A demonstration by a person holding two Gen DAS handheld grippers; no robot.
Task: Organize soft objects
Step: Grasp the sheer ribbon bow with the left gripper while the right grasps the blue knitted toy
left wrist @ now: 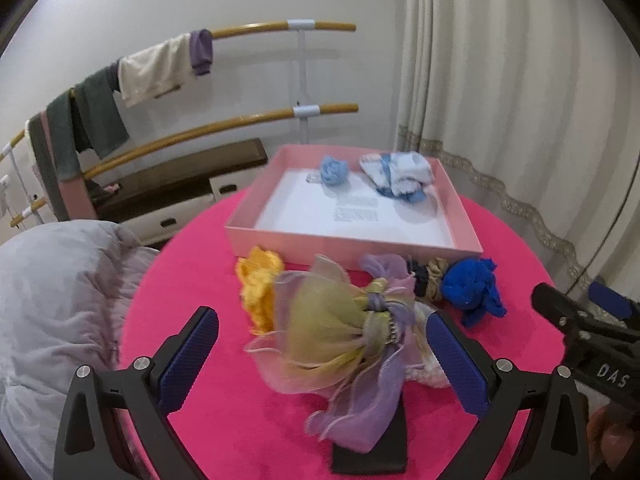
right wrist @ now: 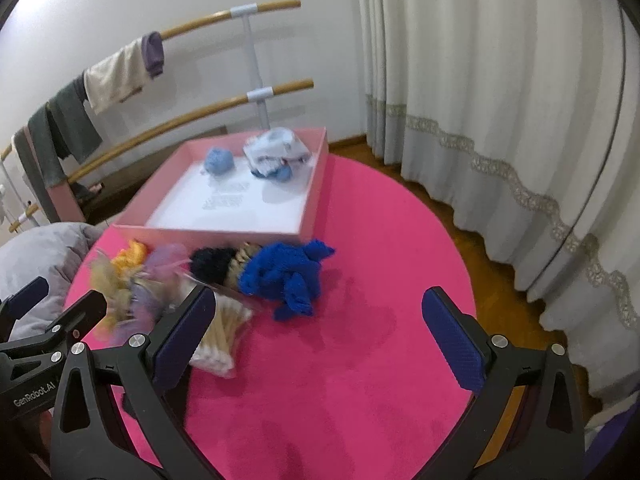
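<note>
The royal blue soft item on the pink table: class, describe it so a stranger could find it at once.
Start at the round pink table and find the shallow pink box. In front of the box's near wall runs a row of soft things; the royal blue soft item is the rightmost. It alone is a deep, solid blue, beside a black scrunchie.

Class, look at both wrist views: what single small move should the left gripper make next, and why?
Probably close the left gripper on the sheer purple-yellow scarf bundle. Its jaws stand open either side of the bundle, which lies on the pink table outside the pink box, where two soft items already sit.
</note>
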